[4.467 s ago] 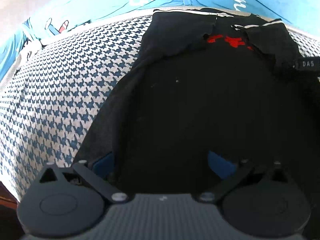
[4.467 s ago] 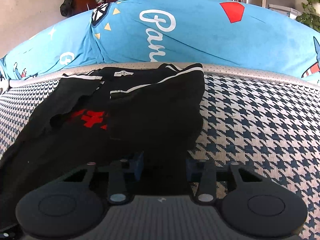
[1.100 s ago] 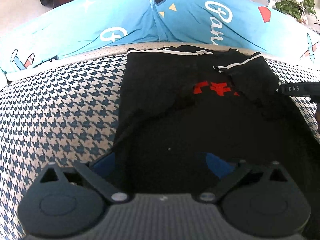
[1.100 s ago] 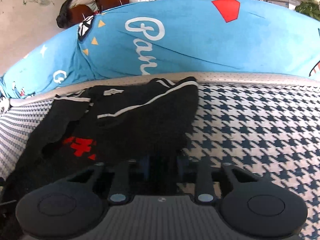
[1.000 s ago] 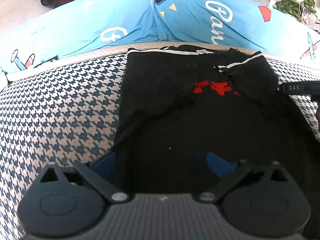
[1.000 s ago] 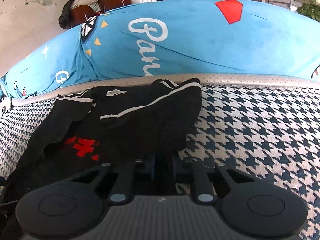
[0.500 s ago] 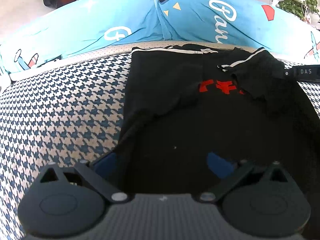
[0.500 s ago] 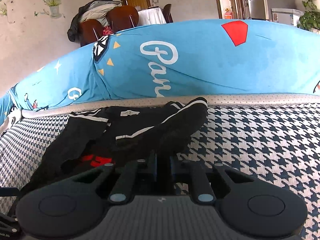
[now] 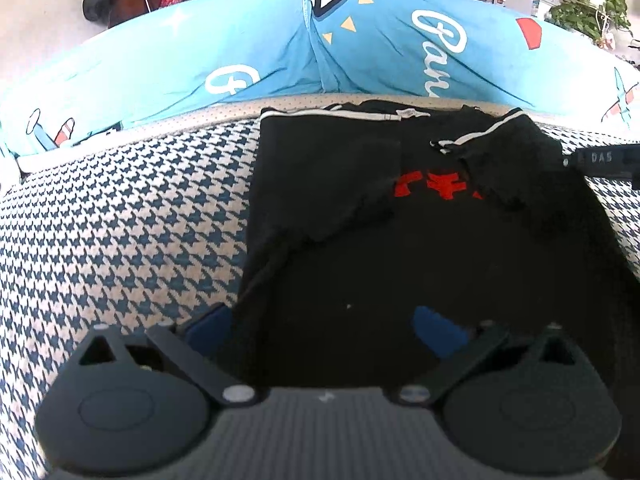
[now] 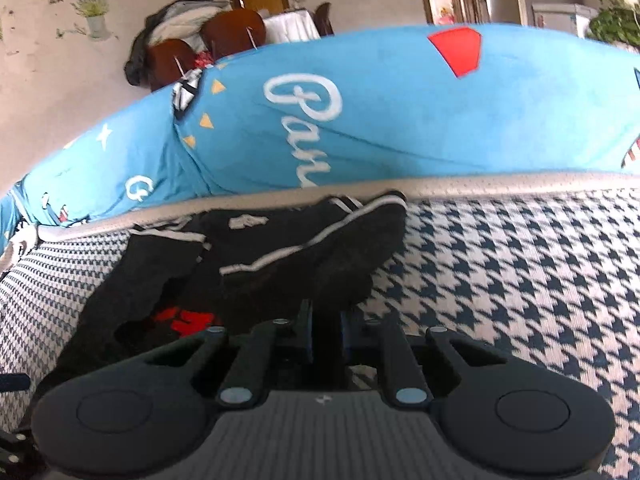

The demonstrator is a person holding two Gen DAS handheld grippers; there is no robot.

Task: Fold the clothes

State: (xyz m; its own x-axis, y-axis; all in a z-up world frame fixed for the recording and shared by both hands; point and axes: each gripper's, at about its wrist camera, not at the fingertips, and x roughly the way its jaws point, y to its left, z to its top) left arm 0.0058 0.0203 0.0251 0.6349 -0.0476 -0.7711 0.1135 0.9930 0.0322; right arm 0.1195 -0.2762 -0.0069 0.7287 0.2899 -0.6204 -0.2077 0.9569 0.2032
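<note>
Here, both our grippers sit low over the black shirt [image 9: 460, 248] on the houndstooth cushion [image 9: 120, 232].

Our left gripper [image 9: 320, 326] points forward along the shirt's lower left edge, jaws spread wide, one blue pad on the cushion side, one over the cloth; it grips nothing. Our right gripper [image 10: 325, 336] is tilted at the shirt's right edge, jaws nearly together, pinching a raised fold of black fabric. The shirt lies against the blue printed cover [image 10: 380, 120], sleeves folded inward, red print [image 9: 436, 190] partly showing.
</note>
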